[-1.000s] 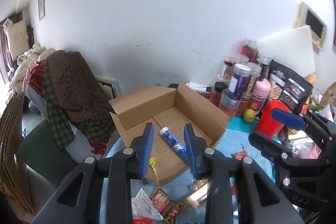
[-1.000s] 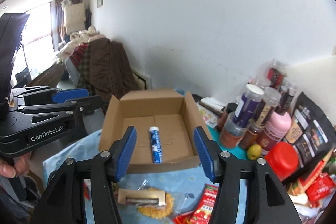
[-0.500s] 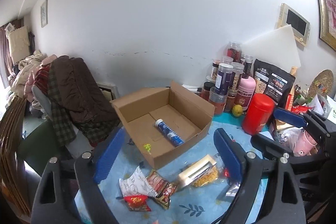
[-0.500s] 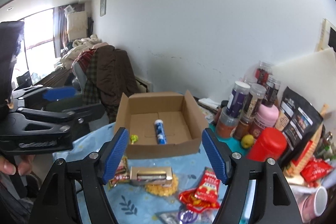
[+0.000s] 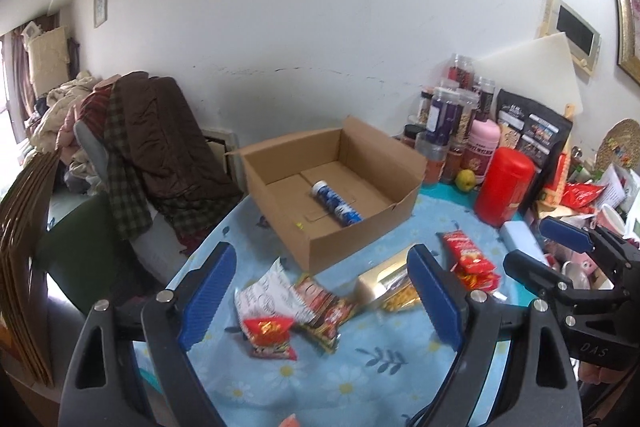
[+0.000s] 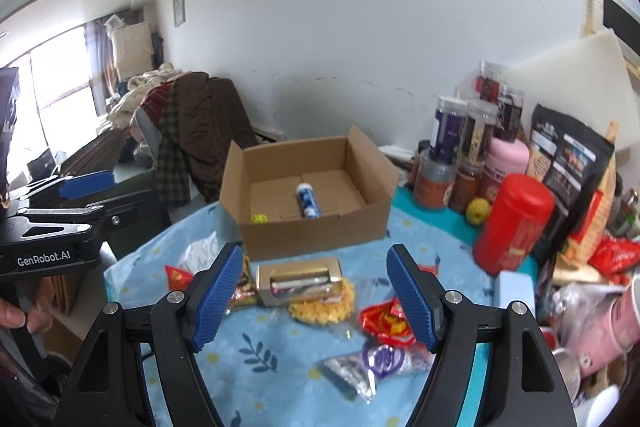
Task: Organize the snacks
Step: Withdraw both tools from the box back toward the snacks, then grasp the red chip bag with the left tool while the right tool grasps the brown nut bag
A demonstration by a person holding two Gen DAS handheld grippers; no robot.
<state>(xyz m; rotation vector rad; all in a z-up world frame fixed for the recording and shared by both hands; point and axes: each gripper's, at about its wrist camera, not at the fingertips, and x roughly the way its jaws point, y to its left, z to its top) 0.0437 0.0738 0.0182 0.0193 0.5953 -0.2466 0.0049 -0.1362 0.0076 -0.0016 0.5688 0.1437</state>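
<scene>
One cardboard box (image 6: 308, 211), one tube (image 6: 307, 201).

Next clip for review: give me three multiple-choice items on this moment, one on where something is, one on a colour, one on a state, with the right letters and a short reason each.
1. Where does the blue-and-white tube lie?
A. inside the box
B. on the cloth in front of the box
C. between the jars

2. What colour is the big canister right of the box?
A. green
B. red
C. white

3. How does the right tool stand?
A. shut on a packet
B. shut on nothing
C. open, holding nothing

Key:
1 A, the tube rests on the box floor beside a small yellow sweet.
2 B, its body and lid are red in both views.
3 C, its blue pads stand apart over the gold packet without touching it; its jaws have just been opening.
</scene>
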